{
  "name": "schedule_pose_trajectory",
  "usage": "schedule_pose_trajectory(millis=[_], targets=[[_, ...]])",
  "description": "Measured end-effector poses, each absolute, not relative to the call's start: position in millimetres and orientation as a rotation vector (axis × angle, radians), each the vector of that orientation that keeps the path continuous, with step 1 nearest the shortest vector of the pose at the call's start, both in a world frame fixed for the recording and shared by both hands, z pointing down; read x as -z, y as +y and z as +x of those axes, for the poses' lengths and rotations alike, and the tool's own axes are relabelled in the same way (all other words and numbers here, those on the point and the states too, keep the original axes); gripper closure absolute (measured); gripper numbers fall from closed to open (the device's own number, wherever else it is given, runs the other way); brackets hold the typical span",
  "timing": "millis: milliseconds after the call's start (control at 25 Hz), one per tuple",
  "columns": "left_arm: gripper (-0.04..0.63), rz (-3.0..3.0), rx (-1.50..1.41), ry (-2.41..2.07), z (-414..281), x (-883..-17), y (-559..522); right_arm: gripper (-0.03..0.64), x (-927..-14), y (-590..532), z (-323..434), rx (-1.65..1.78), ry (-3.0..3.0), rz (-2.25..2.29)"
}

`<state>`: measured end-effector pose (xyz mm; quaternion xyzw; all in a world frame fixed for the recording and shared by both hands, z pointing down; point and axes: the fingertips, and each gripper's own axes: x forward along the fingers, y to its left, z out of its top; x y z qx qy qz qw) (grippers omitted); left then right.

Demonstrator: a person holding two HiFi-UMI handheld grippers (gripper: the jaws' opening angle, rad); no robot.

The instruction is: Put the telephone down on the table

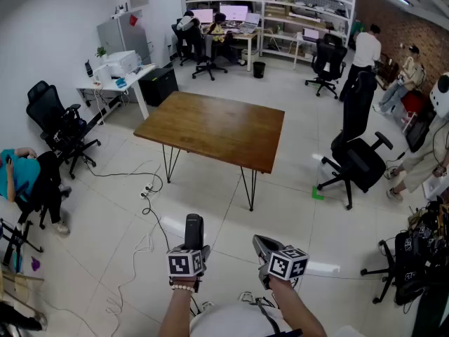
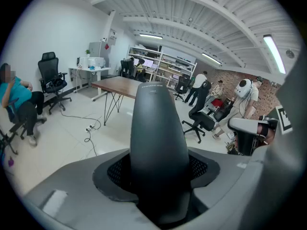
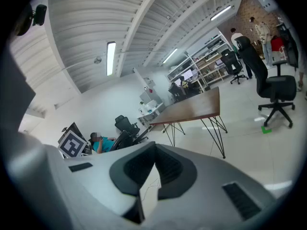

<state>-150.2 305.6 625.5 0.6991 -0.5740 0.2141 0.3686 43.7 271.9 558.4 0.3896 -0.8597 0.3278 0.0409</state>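
Note:
A dark grey telephone handset point(image 1: 193, 229) stands upright between the jaws of my left gripper point(image 1: 191, 248), low in the head view; the pads press on its sides. In the left gripper view the telephone point(image 2: 158, 138) fills the middle and hides the jaw gap. To its right my right gripper point(image 1: 266, 247) is shut with nothing in it, and in the right gripper view its fingertips point(image 3: 154, 149) meet. The brown wooden table point(image 1: 210, 128) on black hairpin legs stands well ahead of both grippers with a bare top. The table shows also in the gripper views point(image 2: 120, 85) point(image 3: 192, 110).
A black office chair point(image 1: 354, 161) stands right of the table, another chair point(image 1: 59, 128) at the left. A power strip with cables point(image 1: 149, 192) lies on the white floor between me and the table. A seated person point(image 1: 17, 170) is at far left; others stand at far right.

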Motion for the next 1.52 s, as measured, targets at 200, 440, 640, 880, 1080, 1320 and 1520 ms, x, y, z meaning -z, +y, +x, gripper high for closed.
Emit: schedule_pose_trajectory(millis=[200,440,640,880,1080,1320,1520], targets=[[0.302,1.796,-0.562,-1.485,-134.8,-621.9,292.1,0.611,-555.9,259.8,64.2,-1.008,-2.643,1.208],[0.302,1.801,-0.575,-1.492,-104.0,-624.1,280.3,0.611,-561.5,250.7,102.3,-1.02,-2.648,1.23],[0.302,1.798,-0.596,-1.484,-92.2,-625.7,273.9,0.611,-565.9,245.0,117.4,-1.057,-2.646,1.249],[0.302,1.798,-0.612,-1.485,-88.0,-626.1,253.1,0.611,-571.1,228.6,123.1,-1.077,-2.64,1.25],[0.302,1.807,-0.627,-1.473,-85.4,-630.2,222.6,0.611,-577.6,205.4,124.4,-1.083,-2.624,1.257],[0.302,1.81,-0.616,-1.444,-82.5,-639.8,180.5,0.611,-586.6,168.7,123.9,-1.091,-2.593,1.265],[0.302,1.81,-0.625,-1.415,-90.0,-643.3,134.6,0.611,-587.5,127.6,114.3,-1.101,-2.57,1.284]])
